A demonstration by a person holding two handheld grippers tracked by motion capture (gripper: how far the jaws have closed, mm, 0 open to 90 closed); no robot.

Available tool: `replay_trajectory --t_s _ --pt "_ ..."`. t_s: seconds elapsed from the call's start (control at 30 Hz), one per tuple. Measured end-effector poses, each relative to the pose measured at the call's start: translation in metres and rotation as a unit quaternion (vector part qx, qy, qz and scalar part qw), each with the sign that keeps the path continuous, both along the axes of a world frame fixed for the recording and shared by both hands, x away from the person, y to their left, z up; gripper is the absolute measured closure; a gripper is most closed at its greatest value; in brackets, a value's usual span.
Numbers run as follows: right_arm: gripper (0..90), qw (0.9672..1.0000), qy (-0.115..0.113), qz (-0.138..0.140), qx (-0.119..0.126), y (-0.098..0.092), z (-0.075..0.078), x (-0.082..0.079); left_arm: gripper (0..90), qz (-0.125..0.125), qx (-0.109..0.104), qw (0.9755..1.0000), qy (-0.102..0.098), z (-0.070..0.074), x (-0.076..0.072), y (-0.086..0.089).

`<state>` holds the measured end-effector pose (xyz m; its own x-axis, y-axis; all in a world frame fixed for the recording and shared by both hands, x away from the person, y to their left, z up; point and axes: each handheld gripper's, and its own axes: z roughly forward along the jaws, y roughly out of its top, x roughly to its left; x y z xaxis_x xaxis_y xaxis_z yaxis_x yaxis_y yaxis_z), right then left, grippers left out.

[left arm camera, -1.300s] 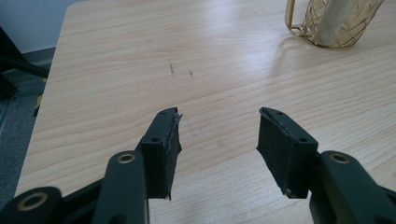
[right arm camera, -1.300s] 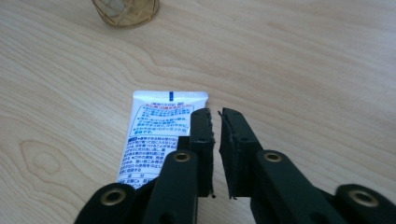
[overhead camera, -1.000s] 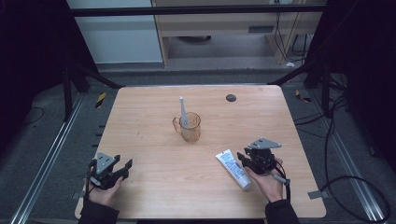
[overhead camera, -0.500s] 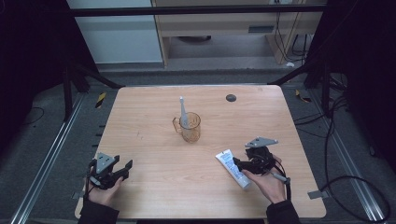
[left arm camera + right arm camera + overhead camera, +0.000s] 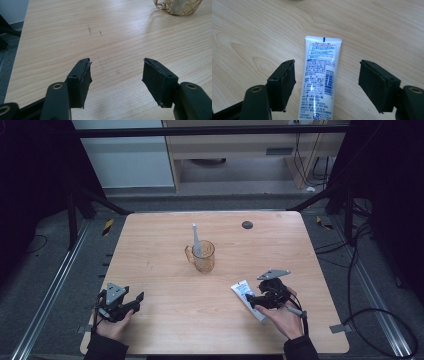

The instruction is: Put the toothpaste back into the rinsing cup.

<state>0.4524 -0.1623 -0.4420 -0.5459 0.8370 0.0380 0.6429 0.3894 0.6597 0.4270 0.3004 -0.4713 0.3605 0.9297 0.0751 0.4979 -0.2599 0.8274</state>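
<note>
Table: my pale wooden table [image 5: 165,245].
Right claw [image 5: 327,85]: my jaws just spread, toothpaste tube [image 5: 320,75] lying between, untouched.
Left claw [image 5: 116,80]: just widening, nothing between.

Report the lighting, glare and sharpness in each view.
High view: the table is evenly lit, its surroundings dark, the picture soft. Left gripper view: pale glare on the wood by the amber cup. Right gripper view: the toothpaste tube print is sharp between open jaws, with faint sheen.

Left gripper [image 5: 131,301] low near the table's front corner, jaws just widening, right gripper [image 5: 251,299] jaws freshly spread wide
</note>
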Motion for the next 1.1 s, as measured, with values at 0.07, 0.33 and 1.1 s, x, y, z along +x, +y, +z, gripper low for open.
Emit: replay_trajectory --t_s 0.07,0.33,1.1 --pt "28.7 0.9999 0.006 0.006 -0.007 0.003 -0.003 0.001 38.0 0.0 0.002 1.0 0.001 0.0 0.001 0.0" --pt "29.3 0.9994 0.026 0.012 -0.02 0.009 -0.012 0.006 37.8 -0.003 0.003 1.0 0.002 -0.001 0.004 -0.002" --pt "35.1 0.9961 0.068 0.018 -0.052 0.025 -0.028 0.023 37.2 -0.009 0.007 0.9999 0.002 -0.002 0.006 -0.004"
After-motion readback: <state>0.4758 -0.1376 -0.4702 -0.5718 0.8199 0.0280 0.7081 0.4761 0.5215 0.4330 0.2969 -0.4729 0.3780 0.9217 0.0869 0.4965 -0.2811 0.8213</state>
